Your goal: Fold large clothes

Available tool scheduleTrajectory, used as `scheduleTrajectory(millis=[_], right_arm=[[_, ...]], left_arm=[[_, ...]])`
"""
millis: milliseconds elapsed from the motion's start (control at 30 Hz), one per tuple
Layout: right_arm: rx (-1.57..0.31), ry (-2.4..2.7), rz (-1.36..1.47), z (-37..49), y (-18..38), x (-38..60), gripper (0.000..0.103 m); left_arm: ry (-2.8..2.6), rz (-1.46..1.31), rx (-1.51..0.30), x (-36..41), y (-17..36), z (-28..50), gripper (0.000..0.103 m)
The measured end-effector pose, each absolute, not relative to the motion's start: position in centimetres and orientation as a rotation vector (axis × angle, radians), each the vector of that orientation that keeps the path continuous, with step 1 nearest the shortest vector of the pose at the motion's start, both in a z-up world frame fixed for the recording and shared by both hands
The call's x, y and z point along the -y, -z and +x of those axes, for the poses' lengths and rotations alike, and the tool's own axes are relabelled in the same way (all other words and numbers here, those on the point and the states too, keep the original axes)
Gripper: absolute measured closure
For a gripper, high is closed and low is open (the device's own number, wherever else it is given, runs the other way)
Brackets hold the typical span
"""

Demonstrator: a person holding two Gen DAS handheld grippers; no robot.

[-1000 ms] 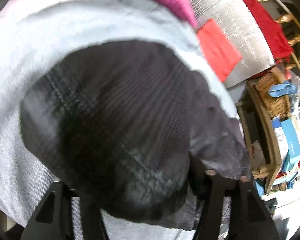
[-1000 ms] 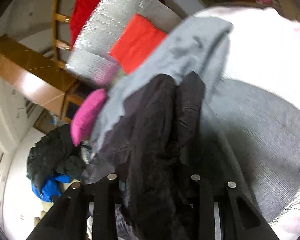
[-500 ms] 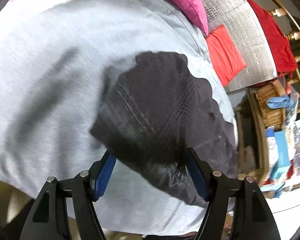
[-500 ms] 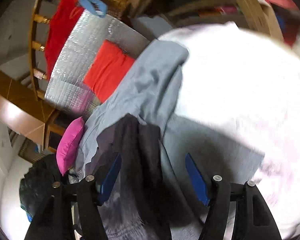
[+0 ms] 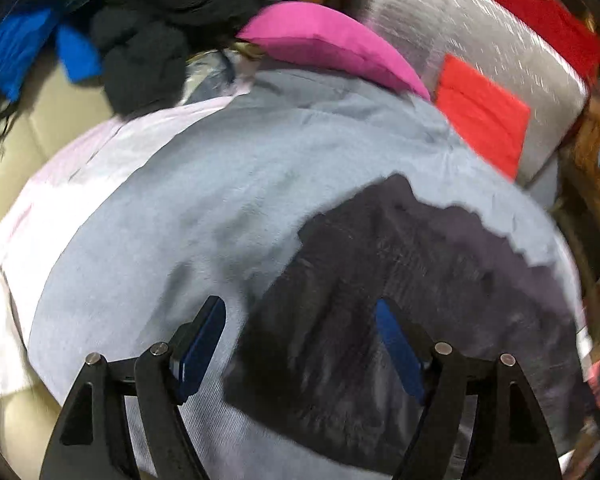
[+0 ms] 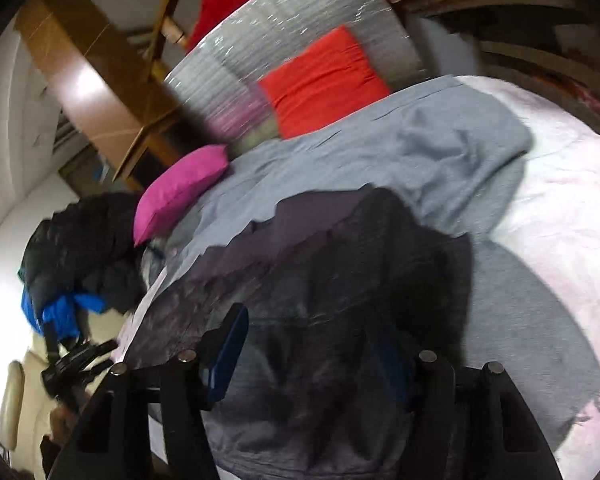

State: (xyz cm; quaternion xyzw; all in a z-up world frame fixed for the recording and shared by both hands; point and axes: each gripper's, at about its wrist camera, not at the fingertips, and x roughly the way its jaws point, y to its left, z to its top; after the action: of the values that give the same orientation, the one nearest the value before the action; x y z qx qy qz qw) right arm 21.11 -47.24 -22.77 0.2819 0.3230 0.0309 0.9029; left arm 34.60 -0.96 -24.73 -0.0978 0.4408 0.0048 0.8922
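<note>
A dark charcoal garment of thin, faintly checked woven cloth [image 5: 400, 300] is laid in a roughly folded heap on a pale grey-blue knitted blanket [image 5: 220, 200], which is spread over a white sheet [image 6: 560, 184]. The soft, flat bedding is judged to serve as the folding surface, the garment being kept near its front edge where both tools can reach it.

The left gripper [image 5: 300, 344] is held above the garment's near-left edge with its blue-padded jaws apart and opening further; cloth is seen below the gap, but nothing is pressed by the pads. The right gripper [image 6: 312, 356] is held low over the garment's crumpled near side; its jaws are apart though closing slightly, and no cloth is seen clamped between them. The garment is thus judged to be released, probably so that the fold can be inspected or a new edge chosen.

The garment's far border looks jagged and its surface is rumpled, with a slight sheen on the lighter panel. Behind the blanket, a plump magenta cushion [image 5: 332, 44], a flat red cushion [image 5: 484, 120] against a silver quilted foil mat [image 6: 300, 40], and a pile of black and blue clothing [image 5: 100, 20] are left aside.
</note>
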Motion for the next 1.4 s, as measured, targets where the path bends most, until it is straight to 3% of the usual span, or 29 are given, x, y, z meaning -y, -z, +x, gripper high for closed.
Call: scheduleTrajectory(millis=[133, 200, 333, 533, 1033, 1400], right_arm=[[-0.783, -0.035, 0.567, 22.2, 25.4, 46.6, 0.039], [-0.83, -0.017, 0.569, 22.7, 26.7, 46.7, 0.043], [-0.826, -0.018, 0.559, 22.2, 26.9, 46.9, 0.047], [-0.834, 0.009, 0.512, 22.4, 26.8, 46.0, 0.046], [-0.801, 0.041, 0.447, 22.5, 19.9, 45.6, 0.045], [-0.793, -0.011, 0.498, 24.9, 20.2, 45.2, 0.045]], left_arm=[[-0.045, -0.125, -1.012, 1.7, 28.2, 35.4, 0.022], [-0.044, -0.13, -1.001, 1.2, 28.3, 35.3, 0.015], [-0.043, -0.183, -1.004, 0.5, 28.7, 34.7, 0.015], [-0.037, -0.037, -0.932, 3.2, 26.9, 31.9, 0.015], [-0.06, -0.084, -0.809, 0.7, 23.2, 32.7, 0.015], [0.029, -0.071, -0.809, 3.0, 22.1, 35.8, 0.015]])
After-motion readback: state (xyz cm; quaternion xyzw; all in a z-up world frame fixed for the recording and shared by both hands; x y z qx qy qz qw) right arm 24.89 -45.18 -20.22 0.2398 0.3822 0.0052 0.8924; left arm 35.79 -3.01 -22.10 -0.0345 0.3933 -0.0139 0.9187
